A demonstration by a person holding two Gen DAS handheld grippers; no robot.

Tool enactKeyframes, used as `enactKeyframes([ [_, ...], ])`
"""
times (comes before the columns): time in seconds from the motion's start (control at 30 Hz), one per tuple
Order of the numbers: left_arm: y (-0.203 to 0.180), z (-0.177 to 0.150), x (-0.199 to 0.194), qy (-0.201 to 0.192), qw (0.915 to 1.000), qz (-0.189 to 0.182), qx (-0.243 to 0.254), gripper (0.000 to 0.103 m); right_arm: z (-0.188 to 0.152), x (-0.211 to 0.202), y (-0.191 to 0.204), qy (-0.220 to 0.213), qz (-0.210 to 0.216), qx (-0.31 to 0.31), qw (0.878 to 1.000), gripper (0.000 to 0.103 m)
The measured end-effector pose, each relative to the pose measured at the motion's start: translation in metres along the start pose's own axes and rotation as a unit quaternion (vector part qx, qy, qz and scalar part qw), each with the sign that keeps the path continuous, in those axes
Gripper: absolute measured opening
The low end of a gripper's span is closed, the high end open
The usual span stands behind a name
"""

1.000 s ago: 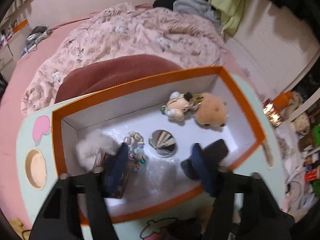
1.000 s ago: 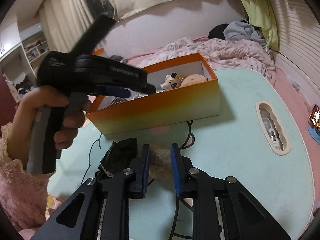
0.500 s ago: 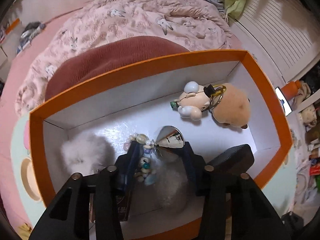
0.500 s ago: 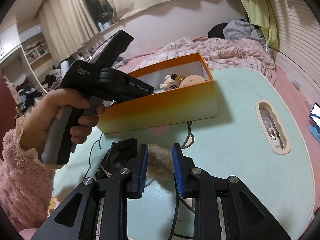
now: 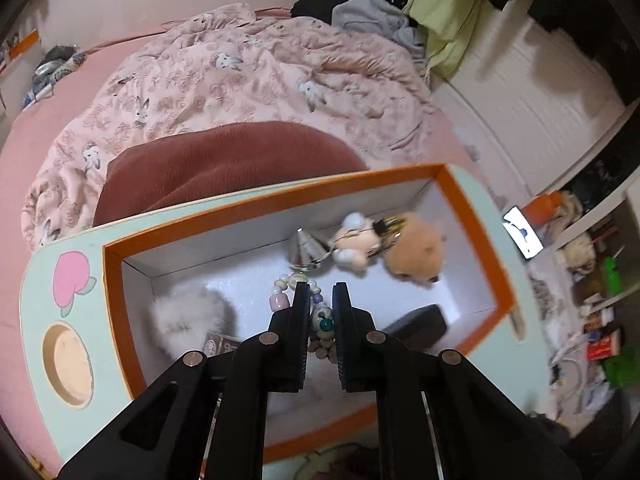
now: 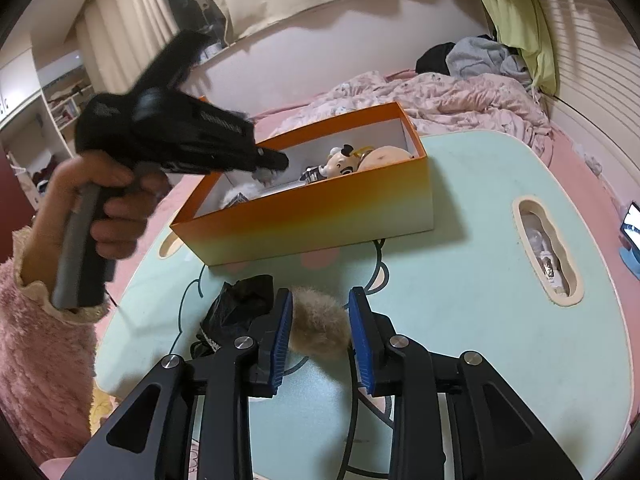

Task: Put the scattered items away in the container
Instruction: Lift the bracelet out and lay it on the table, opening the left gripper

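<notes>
Seeing on my screen, table point(image 6: 480, 280): big and light green, with everything on it.
Box point(image 6: 312, 220): orange, open on top, at the far side of the table. I see toys inside it, like a white fluffy ball point(image 5: 188, 316) and a mouse doll point(image 5: 352, 244).
Left gripper point(image 5: 320, 288): a hand point(image 6: 108, 208) holds it over the box, pointing down. Its jaws have just been closing and are now squeezed together.
Right gripper point(image 6: 320, 296): low over the table, in front of the box. Its jaws have just been opening and stand apart, one on each side of the brown fur ball.
Brown fur ball point(image 6: 318, 328): lying on the table, outside the box.
Black cloth point(image 6: 236, 308): on the table, just left of the fur ball.
Beads point(image 5: 280, 302): in the box, showing in the thin gap of the left gripper. I cannot tell if they are pinched.
</notes>
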State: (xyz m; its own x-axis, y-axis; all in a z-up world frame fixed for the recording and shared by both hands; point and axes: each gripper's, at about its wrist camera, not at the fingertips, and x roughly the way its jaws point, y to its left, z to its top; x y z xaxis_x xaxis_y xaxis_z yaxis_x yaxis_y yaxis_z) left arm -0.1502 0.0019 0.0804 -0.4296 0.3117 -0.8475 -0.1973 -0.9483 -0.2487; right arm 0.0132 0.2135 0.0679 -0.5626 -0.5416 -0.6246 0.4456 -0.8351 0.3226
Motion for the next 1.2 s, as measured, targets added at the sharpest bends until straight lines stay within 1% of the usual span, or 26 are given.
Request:
enactKeyframes([
  [0.13, -0.004, 0.001, -0.007, -0.007, 1.0, -0.006, 0.001, 0.012, 0.0, 0.001, 0.0, 0.001, 0.001, 0.001, 1.0, 0.03],
  [0.3, -0.006, -0.003, -0.018, -0.01, 0.9991, -0.04, -0.007, 0.012, 0.0, 0.0, 0.0, 0.002, 0.001, 0.0, 1.0, 0.033],
  [0.4, -0.009, -0.016, -0.036, -0.029, 0.9982, -0.052, 0.001, 0.012, 0.0, 0.001, 0.0, 0.001, 0.001, 0.001, 1.0, 0.033],
  [0.5, -0.009, -0.039, -0.056, -0.05, 0.9965, -0.067, 0.007, 0.012, -0.001, 0.002, 0.0, 0.0, 0.0, 0.001, 1.0, 0.033],
  [0.6, -0.004, -0.07, -0.066, -0.066, 0.995, -0.075, 0.01, 0.012, -0.001, 0.002, 0.0, 0.0, 0.001, 0.001, 1.0, 0.033],
  [0.77, 0.006, -0.116, -0.059, -0.079, 0.9938, -0.079, -0.001, 0.012, -0.001, 0.002, 0.0, 0.002, 0.001, 0.001, 1.0, 0.033],
  [0.87, 0.012, -0.133, -0.051, -0.082, 0.9925, -0.089, -0.012, 0.012, -0.001, 0.002, 0.0, 0.002, 0.0, 0.001, 1.0, 0.033],
  [0.93, 0.017, -0.139, -0.044, -0.088, 0.9925, -0.083, -0.02, 0.012, -0.001, 0.002, 0.0, 0.004, 0.002, 0.0, 1.0, 0.033],
  [1.07, 0.022, -0.144, -0.031, -0.102, 0.9931, -0.045, -0.035, 0.013, -0.001, 0.002, 0.0, 0.004, 0.001, 0.0, 1.0, 0.033],
  [1.1, 0.022, -0.145, -0.029, -0.107, 0.9926, -0.045, -0.036, 0.019, -0.001, 0.003, 0.0, 0.004, 0.001, 0.0, 1.0, 0.033],
  [1.13, 0.021, -0.147, -0.029, -0.114, 0.9917, -0.048, -0.036, 0.029, -0.001, 0.003, 0.0, 0.004, 0.001, 0.0, 1.0, 0.034],
  [1.17, 0.02, -0.148, -0.03, -0.121, 0.9908, -0.051, -0.034, 0.033, -0.001, 0.003, 0.0, 0.004, 0.001, 0.0, 1.0, 0.034],
  [1.2, 0.019, -0.15, -0.031, -0.126, 0.9901, -0.052, -0.033, 0.047, 0.0, 0.002, 0.0, 0.004, 0.002, 0.0, 1.0, 0.034],
])
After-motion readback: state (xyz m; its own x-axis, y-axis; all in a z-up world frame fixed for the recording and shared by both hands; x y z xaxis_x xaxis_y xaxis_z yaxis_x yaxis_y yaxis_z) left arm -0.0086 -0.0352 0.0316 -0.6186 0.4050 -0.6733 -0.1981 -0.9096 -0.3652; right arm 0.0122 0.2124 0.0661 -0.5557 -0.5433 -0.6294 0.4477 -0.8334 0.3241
